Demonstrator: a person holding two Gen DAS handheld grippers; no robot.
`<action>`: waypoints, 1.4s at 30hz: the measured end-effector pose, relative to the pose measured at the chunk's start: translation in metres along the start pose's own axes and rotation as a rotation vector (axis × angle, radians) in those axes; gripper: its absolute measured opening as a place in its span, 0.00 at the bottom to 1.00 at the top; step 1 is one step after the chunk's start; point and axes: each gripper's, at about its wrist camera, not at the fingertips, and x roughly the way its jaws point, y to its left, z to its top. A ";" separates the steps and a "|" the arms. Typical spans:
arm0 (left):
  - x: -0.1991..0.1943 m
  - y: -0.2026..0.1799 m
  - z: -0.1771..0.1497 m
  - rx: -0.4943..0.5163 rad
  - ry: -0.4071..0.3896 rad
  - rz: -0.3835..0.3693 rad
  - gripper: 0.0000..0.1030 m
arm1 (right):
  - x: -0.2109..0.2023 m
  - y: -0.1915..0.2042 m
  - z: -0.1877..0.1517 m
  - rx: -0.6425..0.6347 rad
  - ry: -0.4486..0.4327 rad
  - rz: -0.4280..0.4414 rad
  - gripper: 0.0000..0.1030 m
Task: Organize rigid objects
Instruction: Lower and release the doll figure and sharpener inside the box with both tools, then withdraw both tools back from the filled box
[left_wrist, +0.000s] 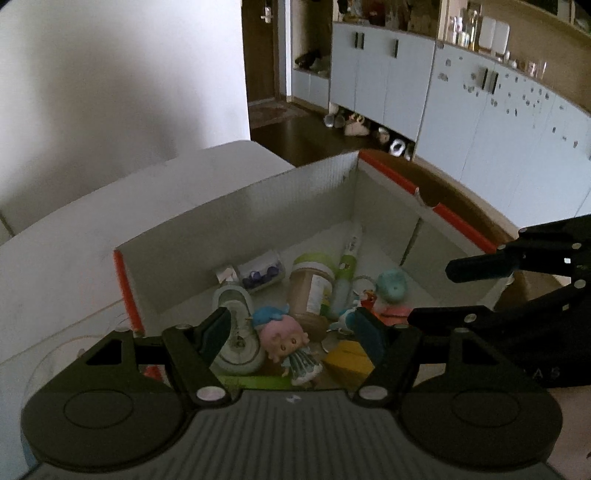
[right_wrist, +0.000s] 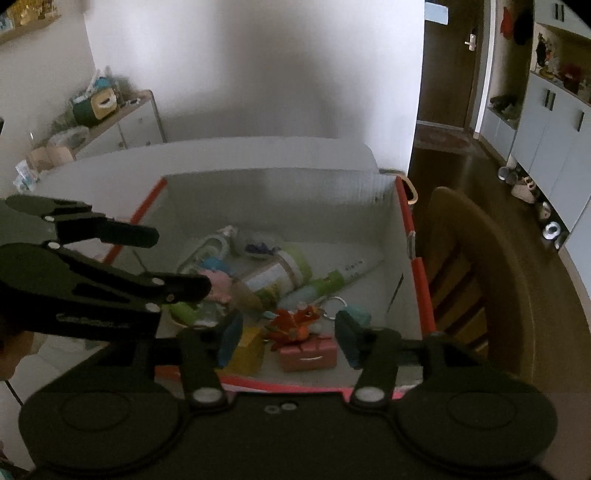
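You are holding both grippers over the near edge of the box (right_wrist: 280, 192), and each is hanging released, jaws apart with nothing between the pads. The left gripper (left_wrist: 293, 334) is framing the doll (left_wrist: 286, 341), which is lying on the box floor below, apart from the pads. The right gripper (right_wrist: 288, 338) is hanging above the red toy (right_wrist: 295, 323) and the pink block (right_wrist: 308, 352), which are lying at the near wall of the box; neither pad is touching them. The right gripper's body is hiding the box's near rim, and the left one is cutting off a green strip under the doll that you cannot make out.

Just beside the doll inside the box, a yellow block (left_wrist: 349, 360) is half hidden behind the left gripper's right finger. A round white thing (left_wrist: 236, 332) on the doll's other side is blurred; what it is cannot be told. Further into the box, a jar (left_wrist: 312, 282) with a green lid is lying on its side, with a tube (left_wrist: 345, 273) beside it pointing toward the far wall. A teal figure (left_wrist: 391, 288) is sitting near the box's right wall, partly covered. A clear case (left_wrist: 260, 271) holding dark blue pieces is lying near the far wall.

Beyond the box's right wall, a wooden chair (right_wrist: 476, 258) is standing close, its lower part cut off. Behind the box, the white table (left_wrist: 92, 221) is running to a blank wall.
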 end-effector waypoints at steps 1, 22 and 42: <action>-0.004 0.000 -0.001 -0.004 -0.008 -0.005 0.71 | -0.004 0.001 0.000 0.003 -0.007 0.003 0.57; -0.088 0.023 -0.027 -0.118 -0.154 -0.034 0.79 | -0.070 0.038 -0.013 0.039 -0.206 0.072 0.90; -0.128 0.024 -0.057 -0.082 -0.189 -0.037 0.99 | -0.097 0.068 -0.041 0.135 -0.322 0.036 1.00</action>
